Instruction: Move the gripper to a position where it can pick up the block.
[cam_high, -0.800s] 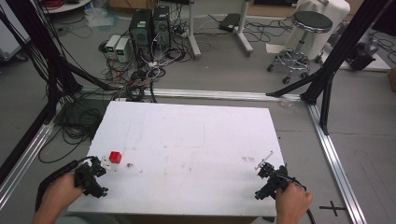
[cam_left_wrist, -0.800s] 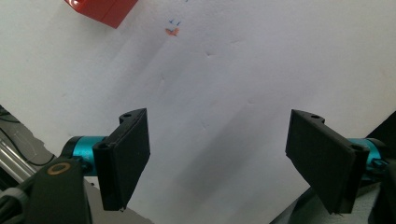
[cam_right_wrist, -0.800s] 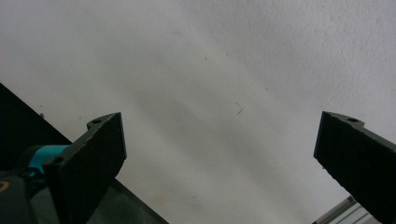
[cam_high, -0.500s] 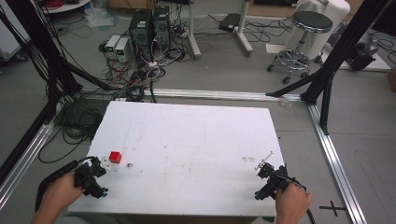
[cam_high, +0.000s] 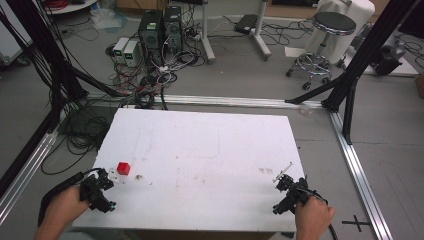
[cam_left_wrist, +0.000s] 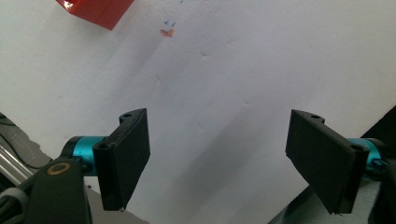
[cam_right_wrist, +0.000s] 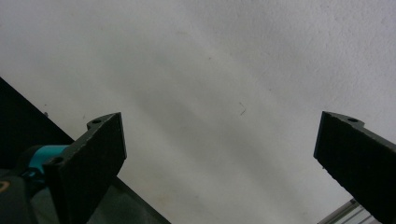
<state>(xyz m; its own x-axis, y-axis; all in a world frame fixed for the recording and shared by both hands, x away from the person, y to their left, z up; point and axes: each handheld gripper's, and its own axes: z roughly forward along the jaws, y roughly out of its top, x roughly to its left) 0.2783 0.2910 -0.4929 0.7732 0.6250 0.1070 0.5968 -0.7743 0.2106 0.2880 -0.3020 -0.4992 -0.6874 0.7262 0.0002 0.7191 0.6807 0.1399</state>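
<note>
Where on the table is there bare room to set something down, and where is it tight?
The white table is bare from the red block across to the right gripper, and all along its far edge. It is tight only at the near left corner, where the block sits close ahead of the left gripper.

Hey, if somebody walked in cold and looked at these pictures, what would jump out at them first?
Probably the small red block, the one spot of colour on the white table, near its left front corner. Next, the two hand-held grippers at the near edge: the left hand-held gripper just short of the block, the right hand-held gripper far across, both open and holding nothing.
</note>
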